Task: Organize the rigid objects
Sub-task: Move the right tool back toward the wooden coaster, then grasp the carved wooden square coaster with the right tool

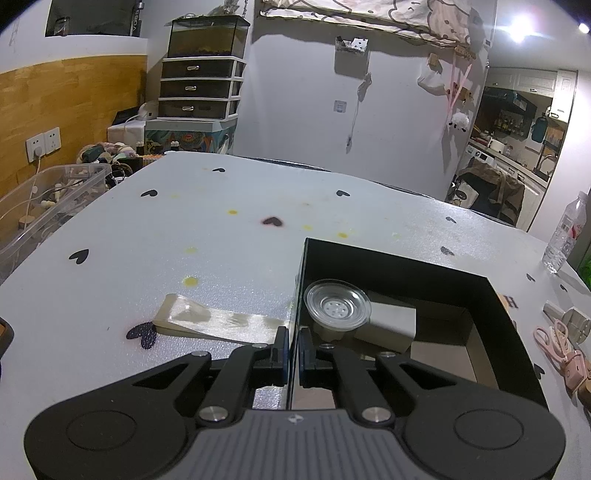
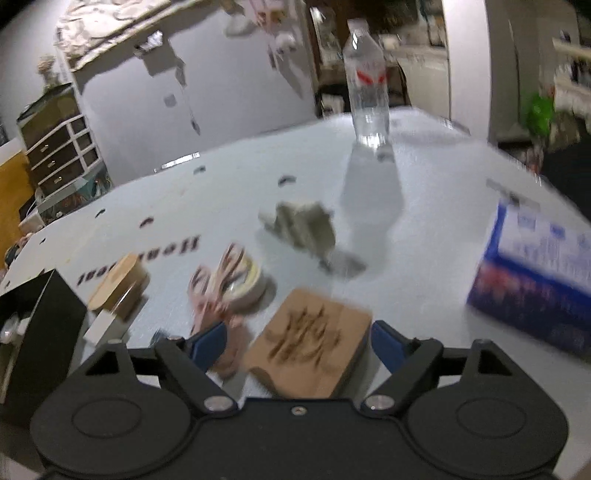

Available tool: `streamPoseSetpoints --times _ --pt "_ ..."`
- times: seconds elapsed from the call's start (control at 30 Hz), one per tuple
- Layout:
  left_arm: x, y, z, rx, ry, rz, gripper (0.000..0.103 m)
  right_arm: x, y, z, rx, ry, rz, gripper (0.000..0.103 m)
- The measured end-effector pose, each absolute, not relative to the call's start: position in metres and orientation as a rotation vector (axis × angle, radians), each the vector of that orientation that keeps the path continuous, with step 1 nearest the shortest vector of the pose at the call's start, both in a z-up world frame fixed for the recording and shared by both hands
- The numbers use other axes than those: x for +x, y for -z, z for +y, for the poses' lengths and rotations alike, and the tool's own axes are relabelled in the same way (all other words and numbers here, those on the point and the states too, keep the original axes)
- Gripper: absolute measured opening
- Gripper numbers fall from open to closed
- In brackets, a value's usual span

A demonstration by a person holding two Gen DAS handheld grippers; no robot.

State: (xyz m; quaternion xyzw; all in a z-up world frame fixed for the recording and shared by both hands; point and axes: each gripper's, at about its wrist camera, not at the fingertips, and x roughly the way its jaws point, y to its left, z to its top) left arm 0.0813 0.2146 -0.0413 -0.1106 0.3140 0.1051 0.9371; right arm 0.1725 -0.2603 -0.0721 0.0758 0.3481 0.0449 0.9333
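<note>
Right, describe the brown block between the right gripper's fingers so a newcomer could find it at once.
Start at the tall clear water bottle at the table's far side and come straight toward the camera. The flat brown block lies nearest, between the right gripper fingers. Only it bears dark scratchy markings on top.

— Where are you working?

— You're standing in a lived-in home, at a table whose white cover is sprinkled with black hearts.

— What's telling you that?

— A drawer unit with a glass tank on top is sitting against the wall, a blanket is hanging overhead, and a kitchen is showing through the doorway.
</note>
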Motion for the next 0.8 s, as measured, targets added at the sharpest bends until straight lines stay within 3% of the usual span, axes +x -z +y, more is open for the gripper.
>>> streamPoseSetpoints --times 0.27,0.8 --pt "0.083 0.043 0.215 -0.234 -0.217 0.641 0.004 0.224 0.082 -0.282 0.118 -0.287 0.764 0.087" --pt "0.084 0.044 0.213 -0.229 -0.223 0.644 0.004 0.183 0.075 -0.262 0.026 -0.375 0.856 0.084"
